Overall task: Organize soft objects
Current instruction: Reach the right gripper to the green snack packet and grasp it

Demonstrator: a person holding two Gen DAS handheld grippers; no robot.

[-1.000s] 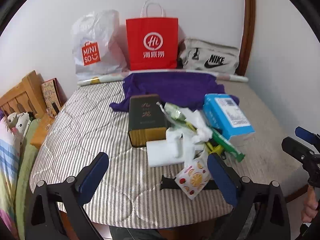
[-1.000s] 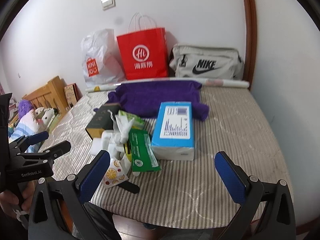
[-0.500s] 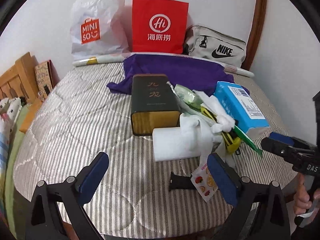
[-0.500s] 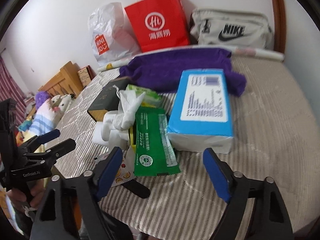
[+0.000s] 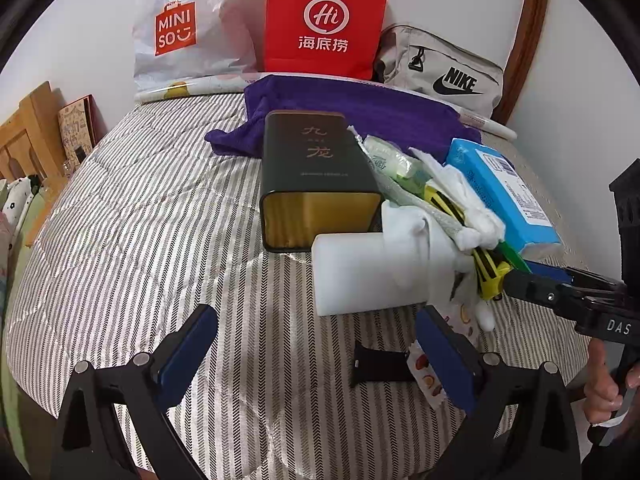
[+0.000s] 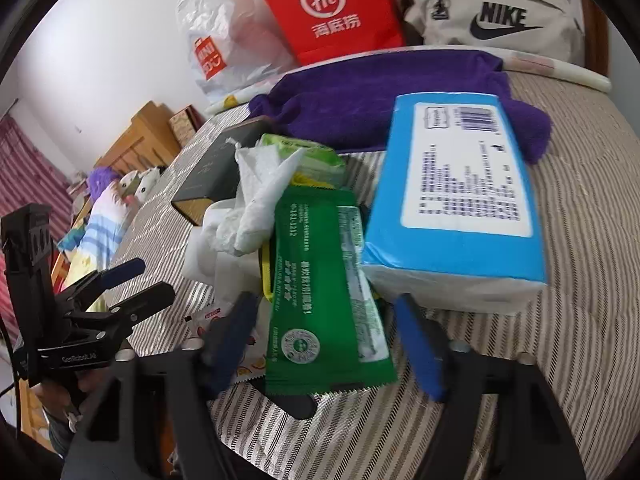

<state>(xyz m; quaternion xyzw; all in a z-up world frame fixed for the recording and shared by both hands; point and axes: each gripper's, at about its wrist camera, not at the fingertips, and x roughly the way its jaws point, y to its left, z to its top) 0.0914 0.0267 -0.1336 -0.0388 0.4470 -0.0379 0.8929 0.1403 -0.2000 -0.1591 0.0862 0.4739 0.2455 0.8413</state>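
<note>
Right wrist view first: the right gripper has its blue pads spread wide on either side of the green wet-wipe pack, not pinching it, nothing held. Just behind that pack sits crumpled white tissue, and to its right the blue tissue pack lies flat, label up. Over on the left wrist view, the left gripper is also wide open and empty, hovering low over the striped quilt with a white paper roll just ahead. A fruit-print sachet and a small black piece lie between its fingers. Behind the roll is a dark tin box, lying on its side, can't tell what's in it. Further back, a purple towel is spread out. Against the white wall stand a Miniso plastic bag, a red paper bag and a Nike pouch; contents hidden.
</note>
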